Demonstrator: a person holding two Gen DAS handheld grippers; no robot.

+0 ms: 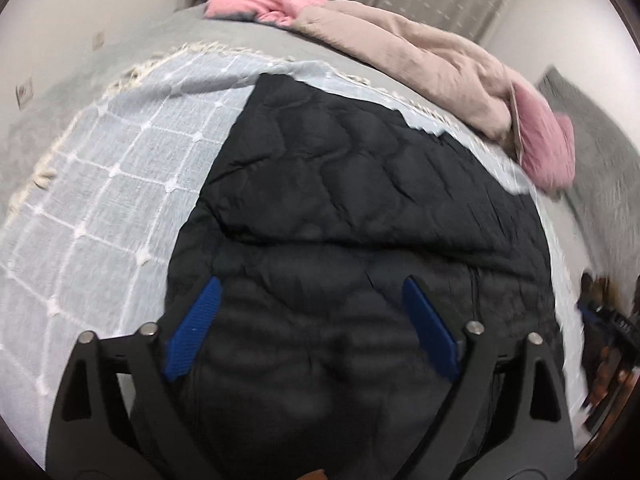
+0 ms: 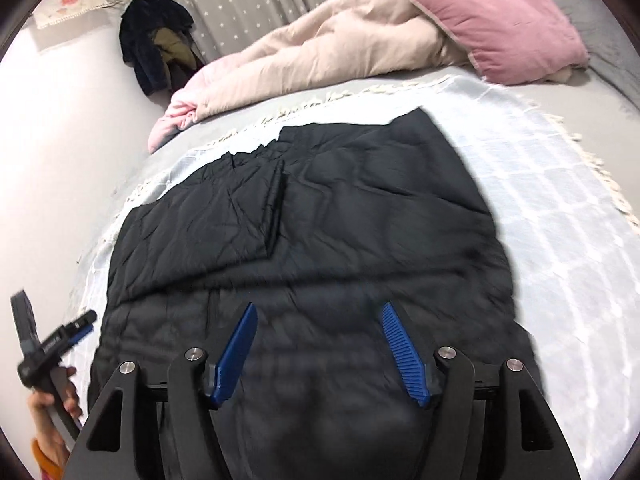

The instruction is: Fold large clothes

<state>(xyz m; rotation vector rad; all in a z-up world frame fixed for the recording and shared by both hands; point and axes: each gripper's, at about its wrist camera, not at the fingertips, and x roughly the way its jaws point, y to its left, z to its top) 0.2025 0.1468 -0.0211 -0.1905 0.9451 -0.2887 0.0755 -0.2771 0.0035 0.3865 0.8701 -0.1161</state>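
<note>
A black quilted jacket point(image 2: 304, 216) lies spread on a pale blue checked throw point(image 1: 120, 168) over the bed, one flap folded across its upper part. Both the left gripper point(image 1: 312, 284) and the right gripper point(image 2: 318, 308) hang above its near end, jaws spread wide and holding nothing. Behind it sit a rumpled beige duvet point(image 2: 328, 48) and what looks like a pink pillow point(image 2: 504, 28).

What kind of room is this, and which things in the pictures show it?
Most likely a bedroom. The black quilted jacket lies on a bed that carries a crumpled beige duvet and a pink pillow, with curtains behind it.
</note>
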